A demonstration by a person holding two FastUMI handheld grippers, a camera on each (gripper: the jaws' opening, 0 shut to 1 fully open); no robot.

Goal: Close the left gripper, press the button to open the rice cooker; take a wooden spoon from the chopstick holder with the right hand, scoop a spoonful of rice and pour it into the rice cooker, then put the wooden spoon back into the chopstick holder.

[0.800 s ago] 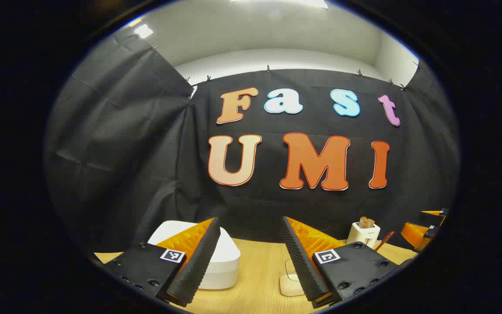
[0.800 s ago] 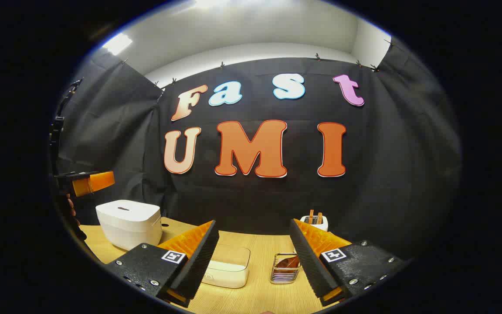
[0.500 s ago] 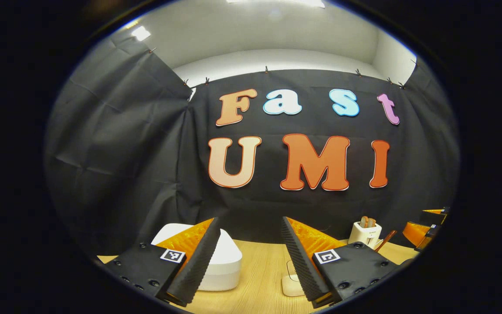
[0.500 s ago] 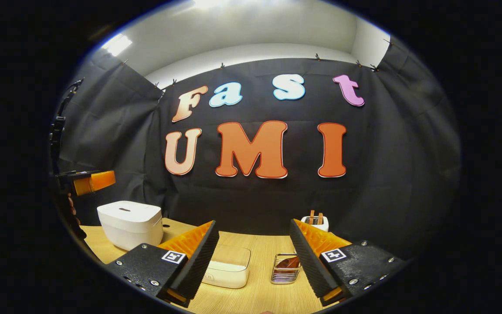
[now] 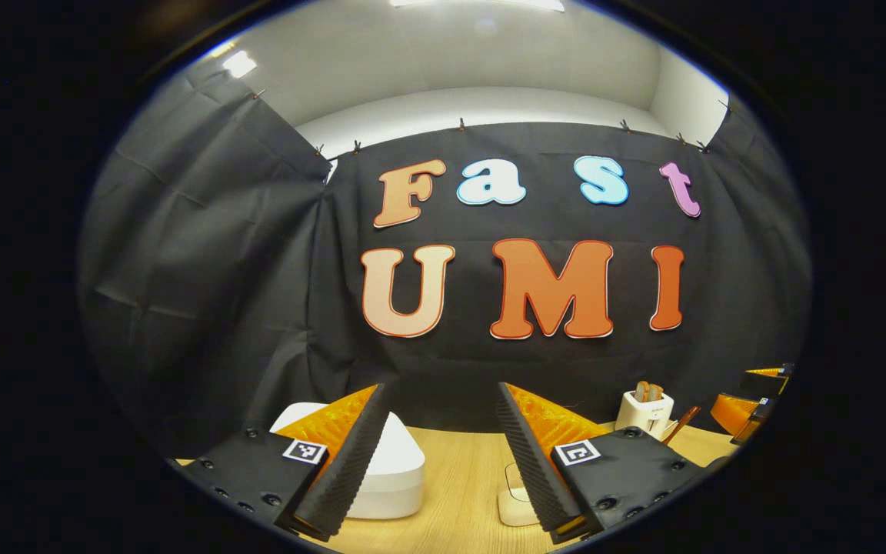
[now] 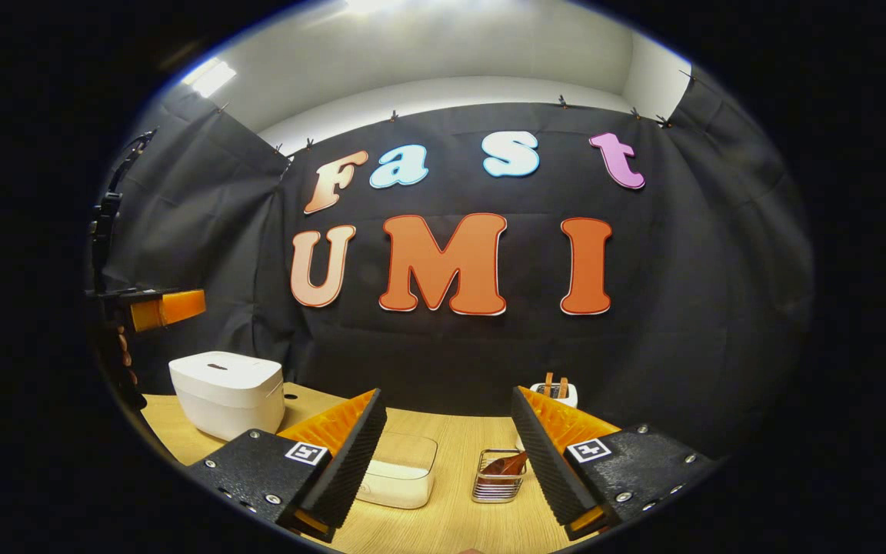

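Left gripper [image 5: 443, 454] is wide open, holds nothing, and hangs above the white rice cooker [image 5: 389, 469]

The rice cooker sits on the wooden table [image 6: 443, 531], far left, lid down, so I think the first step has not begun: the fingers must shut, then go down to the button, which I cannot make out. The right gripper [image 6: 447, 462] is wide open too, holding nothing. Near it are a clear rice box [image 6: 401, 481] and a wire basket [image 6: 498, 477]; far right, the white chopstick holder [image 6: 554, 394] has spoons too small to tell

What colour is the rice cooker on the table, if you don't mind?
The rice cooker is plain white, with its lid closed; the right gripper view shows it best.
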